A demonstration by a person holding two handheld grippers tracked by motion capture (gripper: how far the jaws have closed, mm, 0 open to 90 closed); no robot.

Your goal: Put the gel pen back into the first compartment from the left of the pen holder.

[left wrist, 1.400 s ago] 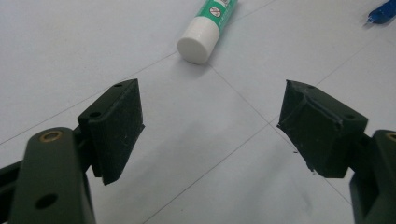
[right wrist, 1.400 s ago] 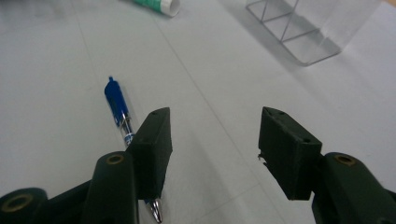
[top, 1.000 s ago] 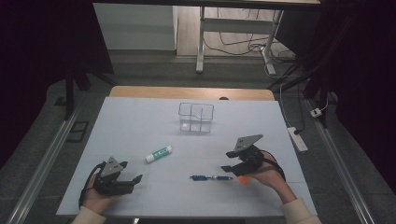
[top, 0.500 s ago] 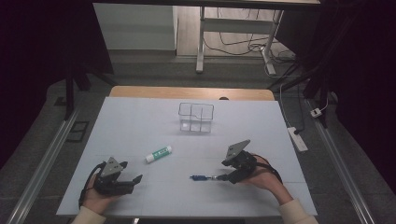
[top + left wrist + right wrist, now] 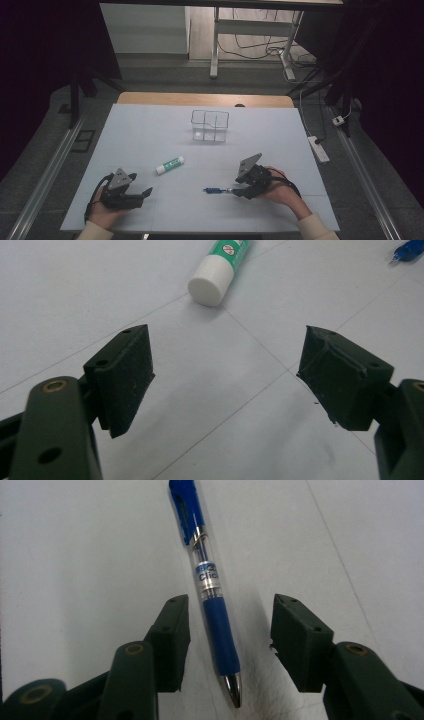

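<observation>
The blue click pen [image 5: 212,597] lies flat on the white desk [image 5: 150,130] toward its near right part, its clip end pointing to the left in the high view and its metal tip toward the person's right hand [image 5: 280,192]. The right tongs [image 5: 229,640] straddle the pen's blue grip section: both pads stand apart from the barrel, with a gap on each side, and the jaws have just been closing around it without yet pressing on it. In the high view the right tongs [image 5: 239,191] sit low at the pen's [image 5: 216,190] tip end, well in from the desk's right edge and a fair way back from its near edge.

The left tongs [image 5: 225,377] are spread wide with nothing between them, resting near the desk's near left corner in the person's left hand [image 5: 107,210]. A glue stick [image 5: 220,267] with a white cap and green label lies just ahead of them; in the high view the glue stick [image 5: 169,165] sits between the two hands and farther back.

A clear divided container [image 5: 210,126] stands toward the far middle of the desk, well apart from pen and glue stick. Bare white surface lies open between the pen and the container, and along the near edge between the hands.
</observation>
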